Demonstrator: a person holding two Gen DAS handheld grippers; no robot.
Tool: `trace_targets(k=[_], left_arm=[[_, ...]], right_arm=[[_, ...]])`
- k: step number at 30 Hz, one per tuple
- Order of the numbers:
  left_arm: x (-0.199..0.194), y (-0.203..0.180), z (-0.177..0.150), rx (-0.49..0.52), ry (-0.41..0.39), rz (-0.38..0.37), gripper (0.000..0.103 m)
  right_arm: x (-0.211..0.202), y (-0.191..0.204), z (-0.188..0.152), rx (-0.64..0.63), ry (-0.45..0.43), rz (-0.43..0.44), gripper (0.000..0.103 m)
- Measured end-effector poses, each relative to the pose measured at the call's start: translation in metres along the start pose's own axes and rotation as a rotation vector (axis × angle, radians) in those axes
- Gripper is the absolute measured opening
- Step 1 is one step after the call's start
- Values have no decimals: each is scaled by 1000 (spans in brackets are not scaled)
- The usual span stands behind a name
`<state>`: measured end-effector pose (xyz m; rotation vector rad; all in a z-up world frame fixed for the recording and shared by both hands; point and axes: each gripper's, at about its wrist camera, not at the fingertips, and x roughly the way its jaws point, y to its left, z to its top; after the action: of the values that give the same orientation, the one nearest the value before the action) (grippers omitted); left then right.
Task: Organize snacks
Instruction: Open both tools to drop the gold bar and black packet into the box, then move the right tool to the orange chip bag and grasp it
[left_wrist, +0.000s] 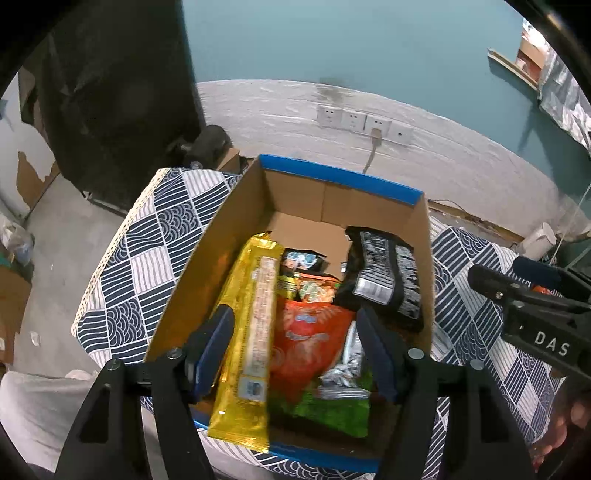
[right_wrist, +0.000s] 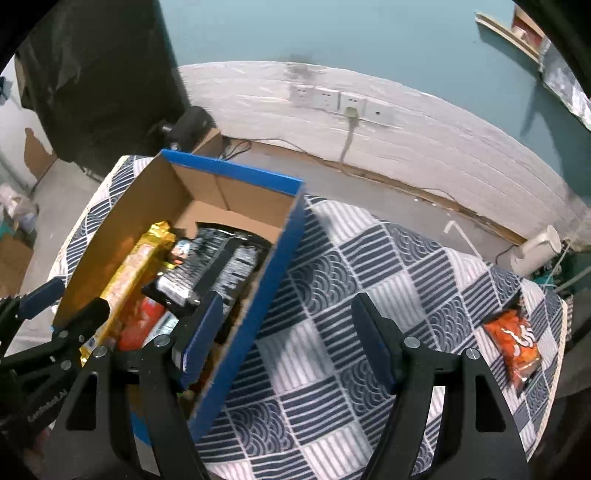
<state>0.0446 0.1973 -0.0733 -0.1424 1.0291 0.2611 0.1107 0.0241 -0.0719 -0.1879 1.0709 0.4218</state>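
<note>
Left wrist view looks down over the surface (left_wrist: 122, 280), draped in a navy-and-white patterned cloth, and the big cardboard box (left_wrist: 424, 258) with its blue rim sits right on it. Inside the box, a long yellow pack (left_wrist: 247, 343) leans along the left wall, its near end poking over the rim. Next to it lies an orange bag (left_wrist: 310, 343), a green one (left_wrist: 328, 410) below that, and a black packet (left_wrist: 388, 277) rests against the right wall (smaller wrappers are tucked behind, too small to read). The left gripper (left_wrist: 295, 350) hangs over the box, jaws apart, nothing pinched between them.

Over on the right wrist view, the right gripper (right_wrist: 291, 339) straddles the box's right wall, jaws spread wide and gripping nothing. One orange snack bag (right_wrist: 515, 343) lies alone near the far right edge of the cloth, well apart from the box.
</note>
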Motion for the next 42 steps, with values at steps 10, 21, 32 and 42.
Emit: trace_targets(k=[10,21,32,42], left_arm=[[-7,-46,-6,84,-3,-5,73],[-17,-100,-15,173,-12,-28,80],[-8,-174,-19,269,20,-62,80],[42,-245,-20,352,100,-46,81]], right_arm=[[-22,-49,-16,69,-27,-30,76],[-46,-101,-39,136,-45,-70,76],[-50,-178,-66,168,7,-144,77],[4,-275,-90,112,175,-229,77]])
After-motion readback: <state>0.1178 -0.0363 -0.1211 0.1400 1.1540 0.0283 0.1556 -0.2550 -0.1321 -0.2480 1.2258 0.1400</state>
